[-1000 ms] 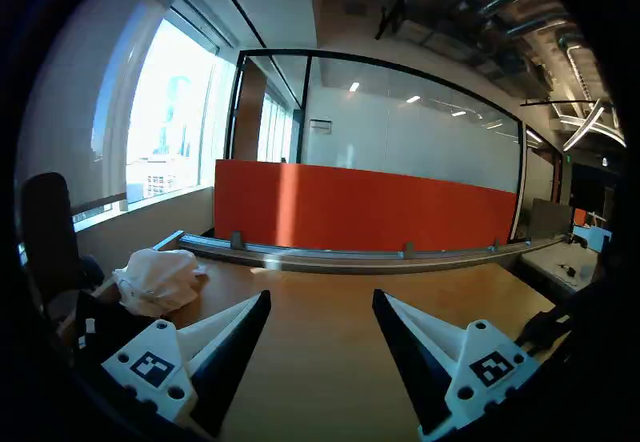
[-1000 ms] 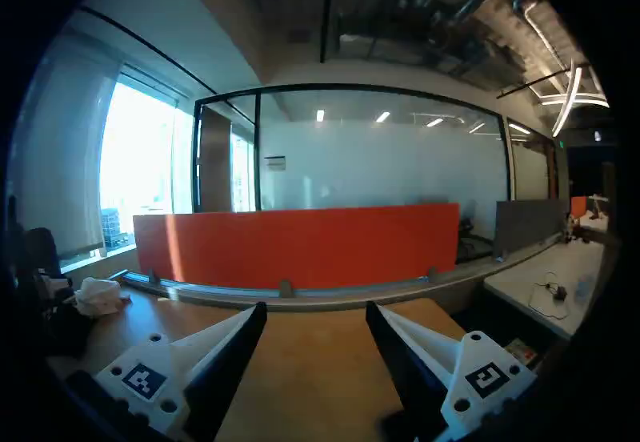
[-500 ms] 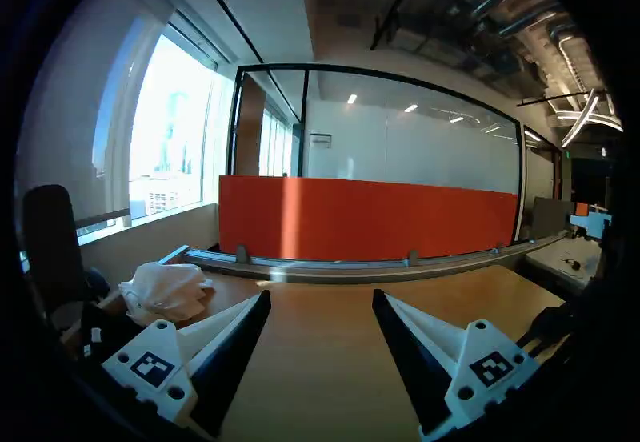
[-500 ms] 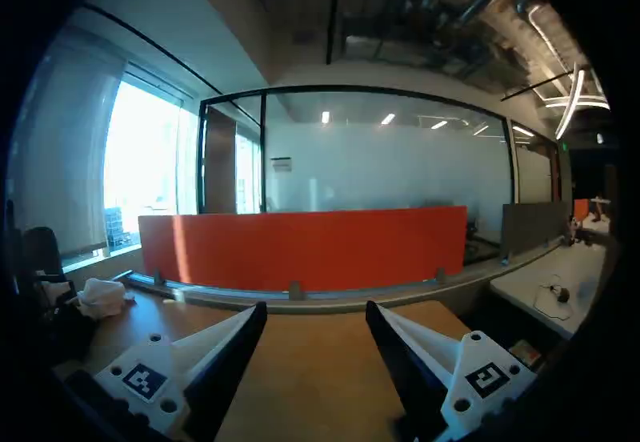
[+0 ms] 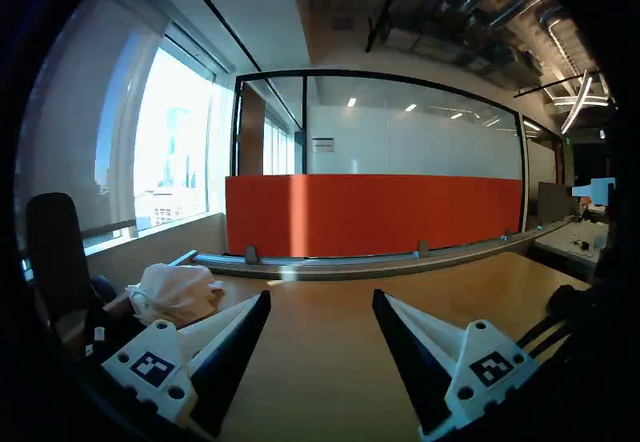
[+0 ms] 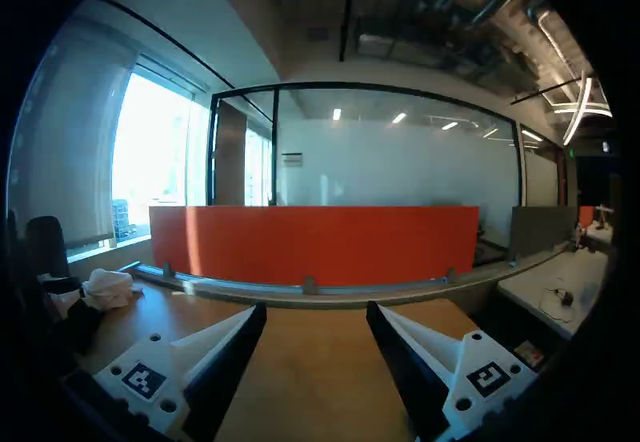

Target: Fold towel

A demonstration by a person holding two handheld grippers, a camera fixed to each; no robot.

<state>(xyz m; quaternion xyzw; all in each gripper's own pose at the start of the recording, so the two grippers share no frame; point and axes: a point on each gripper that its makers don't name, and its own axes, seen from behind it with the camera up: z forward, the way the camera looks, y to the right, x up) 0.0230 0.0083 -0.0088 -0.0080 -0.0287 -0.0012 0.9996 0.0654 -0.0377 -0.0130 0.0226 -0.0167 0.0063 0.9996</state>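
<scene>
Cream-white towel (image 5: pixel 178 291), honey-brown wooden desk (image 5: pixel 320 362), orange-red partition (image 5: pixel 376 214) with a grey rail along its foot. The left tongs (image 5: pixel 320 294) and right tongs (image 6: pixel 316 307) are white with black inner faces, each finger bearing a black-and-white square marker. Black chair (image 5: pixel 54 250).

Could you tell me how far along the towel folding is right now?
Done: nothing visible; the towel lies crumpled at the left end of the table. In hand: nothing; the left hand-held gripper and right hand-held gripper are open and empty, apart from it. Left: reaching, grasping, spreading and folding it.
</scene>
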